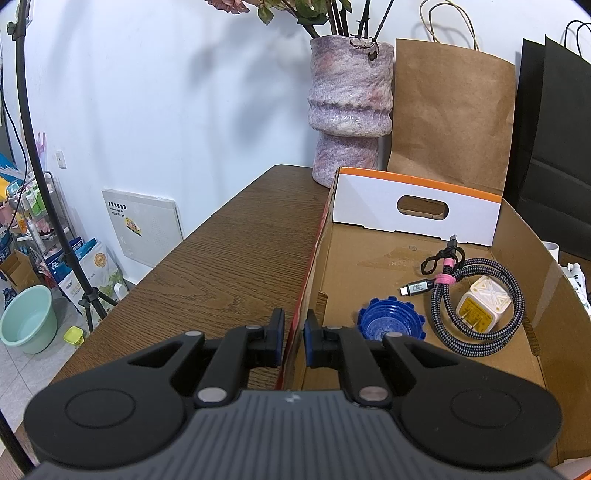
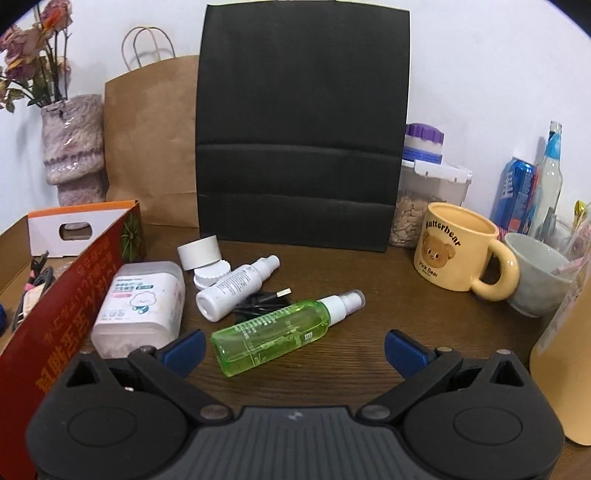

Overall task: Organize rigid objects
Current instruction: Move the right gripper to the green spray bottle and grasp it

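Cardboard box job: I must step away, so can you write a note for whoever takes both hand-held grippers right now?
Left hand-held gripper: shut on the cardboard box wall.
Right hand-held gripper: open, empty, above the green spray bottle.
In the box: blue lid, braided cable, white charger.
Left on the table: green bottle, white spray bottle, swab box, black USB cable.

The left gripper's body is hiding the near edge of the blue ridged cap (image 1: pixel 388 325) in the cardboard box (image 1: pixel 546 280). The flowers (image 1: pixel 295 11) in the vase (image 1: pixel 349 110) are running off the top edge. In the right wrist view, the black cable (image 2: pixel 258 301) is lying partly hidden behind the green spray bottle (image 2: pixel 273 330), and a tan object (image 2: pixel 565 365) is being cut off at the right edge, too partial to name. The print on the white container (image 2: pixel 142 299) is staying too small to read.
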